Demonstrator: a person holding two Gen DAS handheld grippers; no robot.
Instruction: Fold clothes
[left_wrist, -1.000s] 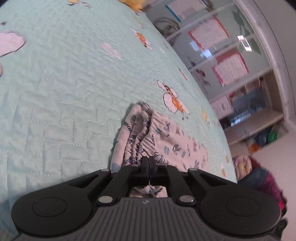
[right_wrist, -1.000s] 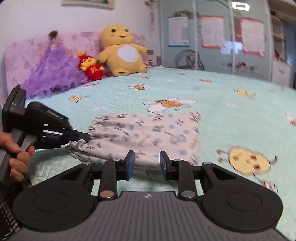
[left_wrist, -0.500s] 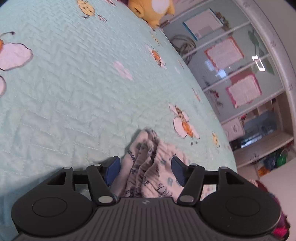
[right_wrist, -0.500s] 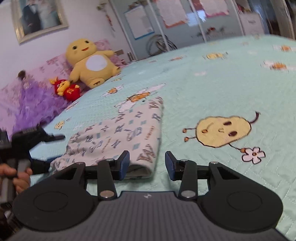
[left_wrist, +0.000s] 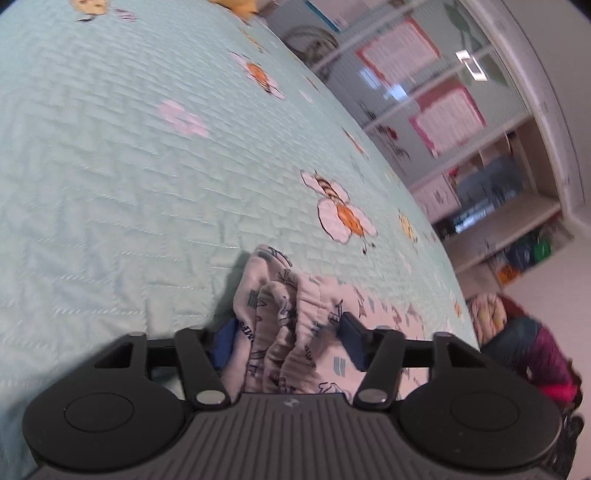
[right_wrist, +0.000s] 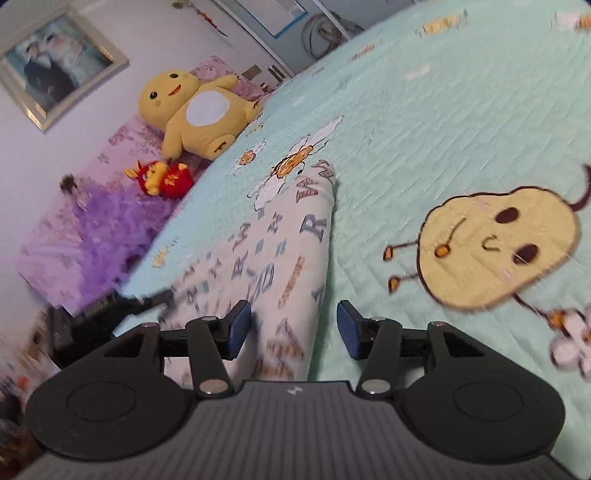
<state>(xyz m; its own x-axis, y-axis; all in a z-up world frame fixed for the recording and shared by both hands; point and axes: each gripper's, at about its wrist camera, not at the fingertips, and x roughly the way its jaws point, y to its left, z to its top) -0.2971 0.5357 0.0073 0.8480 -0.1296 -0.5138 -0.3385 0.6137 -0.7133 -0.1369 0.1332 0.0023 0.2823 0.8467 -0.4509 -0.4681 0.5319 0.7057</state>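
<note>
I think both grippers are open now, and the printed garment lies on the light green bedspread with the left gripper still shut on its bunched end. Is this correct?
Not fully. The left gripper is open, not shut: the left wrist view shows its blue pads spread on either side of the bunched end of the printed garment. The rest holds: the right gripper is open too, and the garment lies on the light green bedspread.

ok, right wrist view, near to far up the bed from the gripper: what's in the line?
right gripper, open → letter-print garment → bee print on the quilt → yellow plush toy → framed picture on the wall
</note>
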